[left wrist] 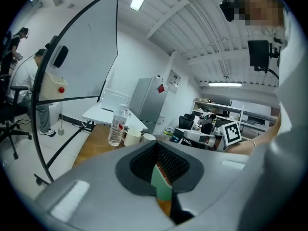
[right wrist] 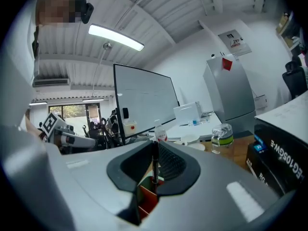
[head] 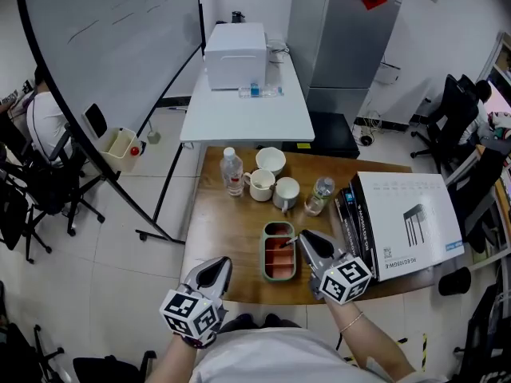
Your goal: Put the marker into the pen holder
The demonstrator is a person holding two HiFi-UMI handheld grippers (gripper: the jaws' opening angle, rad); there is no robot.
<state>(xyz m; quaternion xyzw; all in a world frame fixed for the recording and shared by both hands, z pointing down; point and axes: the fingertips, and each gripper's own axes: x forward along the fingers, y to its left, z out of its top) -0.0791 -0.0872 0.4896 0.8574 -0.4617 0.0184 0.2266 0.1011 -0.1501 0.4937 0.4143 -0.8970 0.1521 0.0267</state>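
A green pen holder with red compartments lies on the wooden table near its front edge. My right gripper hovers at the holder's right rim, shut on a thin dark marker. In the right gripper view the marker stands upright, pinched between the pads of the right gripper, with the holder's red compartments just below. My left gripper waits at the table's front left corner with its jaws shut and nothing in them. Past the left gripper a green edge of the holder shows.
Behind the holder stand a water bottle, a mug, two more cups and a small green-labelled bottle. A large white box fills the table's right side. A white table with a printer and a whiteboard stand beyond.
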